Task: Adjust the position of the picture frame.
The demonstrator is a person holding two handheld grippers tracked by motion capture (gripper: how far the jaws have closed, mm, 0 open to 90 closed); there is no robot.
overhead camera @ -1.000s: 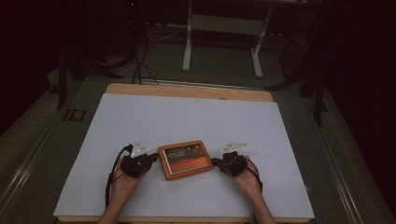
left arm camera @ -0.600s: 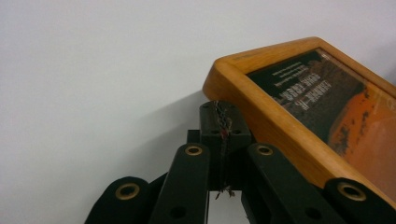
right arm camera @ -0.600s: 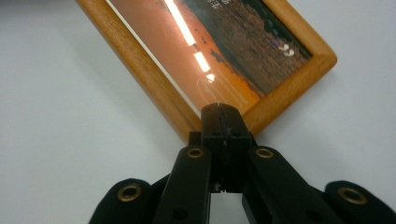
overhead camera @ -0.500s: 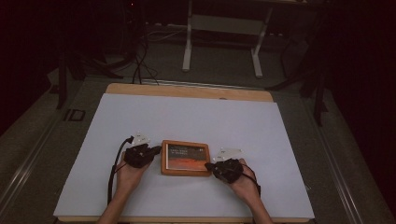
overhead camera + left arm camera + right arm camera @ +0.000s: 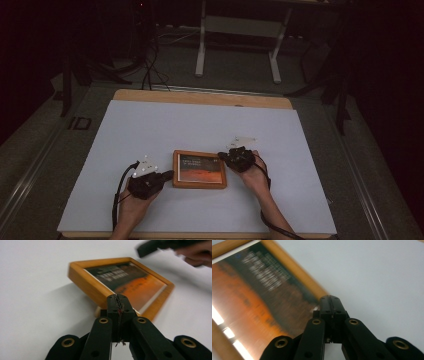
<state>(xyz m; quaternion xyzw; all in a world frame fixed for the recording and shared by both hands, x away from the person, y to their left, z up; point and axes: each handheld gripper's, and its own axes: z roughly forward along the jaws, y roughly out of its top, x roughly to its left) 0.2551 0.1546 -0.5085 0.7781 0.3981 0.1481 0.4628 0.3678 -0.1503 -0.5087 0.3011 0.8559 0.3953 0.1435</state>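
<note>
A wooden picture frame (image 5: 199,170) with a dark and orange picture lies flat on the white table cover (image 5: 200,125). My left gripper (image 5: 171,173) is shut, and its closed tips touch the frame's left side. In the left gripper view the shut tips (image 5: 118,298) sit against the frame's wooden edge (image 5: 87,285), and the other gripper (image 5: 155,246) shows at the top right. My right gripper (image 5: 220,156) is also shut, at the frame's far right corner. In the right gripper view its closed tips (image 5: 331,300) lie by the frame's wooden rail (image 5: 294,270), beside the blurred picture (image 5: 249,302).
The white cover leaves a strip of wooden tabletop (image 5: 200,97) bare at the far edge. A metal stand (image 5: 237,30) and cables (image 5: 150,65) lie on the dark floor beyond the table. Cables trail from both grippers toward the near edge.
My left gripper has drawn back toward the near edge while my right gripper has moved away to the frame's far corner. The frame has turned slightly clockwise.
</note>
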